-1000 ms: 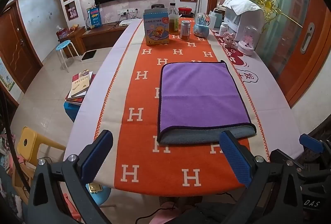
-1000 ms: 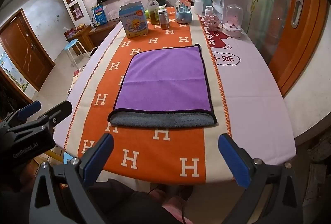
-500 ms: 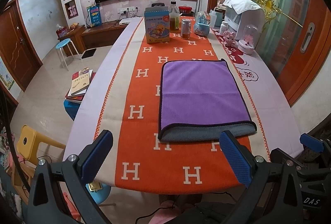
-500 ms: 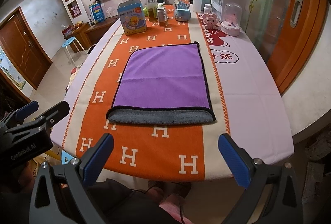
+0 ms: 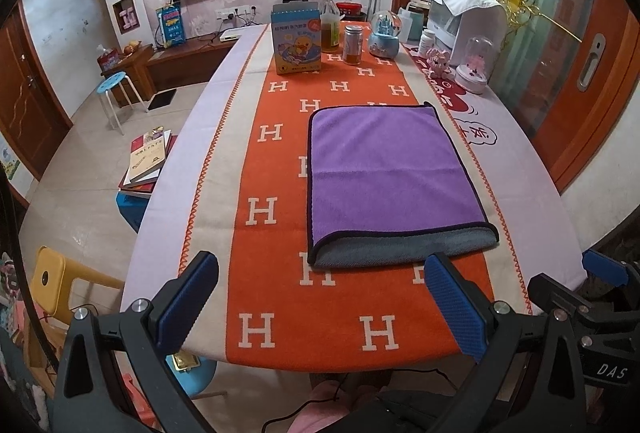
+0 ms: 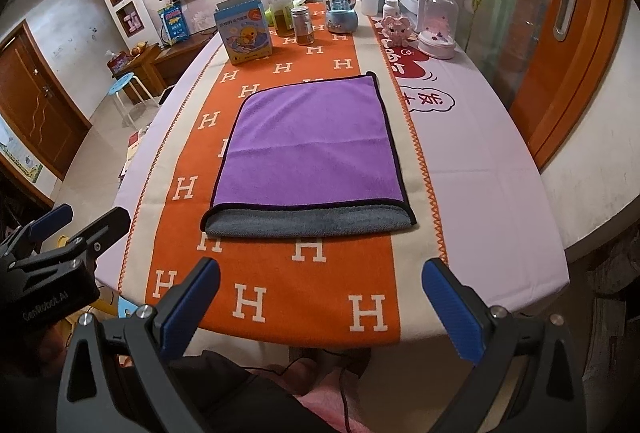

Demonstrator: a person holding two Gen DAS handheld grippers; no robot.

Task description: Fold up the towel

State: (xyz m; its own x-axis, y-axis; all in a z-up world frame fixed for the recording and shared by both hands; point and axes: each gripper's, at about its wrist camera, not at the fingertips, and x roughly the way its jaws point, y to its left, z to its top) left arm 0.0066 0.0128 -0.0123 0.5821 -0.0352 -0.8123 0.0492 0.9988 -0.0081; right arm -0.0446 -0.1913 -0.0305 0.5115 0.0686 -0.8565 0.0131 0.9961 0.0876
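Note:
A purple towel [image 5: 384,169] with a grey underside and black trim lies folded once on the orange table runner [image 5: 280,169]; its grey lower layer sticks out at the near edge. It also shows in the right wrist view [image 6: 312,149]. My left gripper [image 5: 320,305] is open and empty, held above the table's near edge, short of the towel. My right gripper [image 6: 320,309] is open and empty, also near the front edge. The right gripper shows at the right of the left wrist view [image 5: 600,293]; the left gripper shows at the left of the right wrist view [image 6: 60,233].
At the far end stand a blue duck box [image 5: 296,41], a bottle [image 5: 330,23], a jar [image 5: 353,45], a snow globe [image 5: 384,35] and a glass dome [image 5: 476,67]. A covered appliance [image 5: 464,13] sits far right. Stools and stacked books [image 5: 148,157] are left of the table.
Both grippers have drawn back a little toward the table's near edge, so the towel looks slightly farther away. The towel has not moved. Both grippers stay open.

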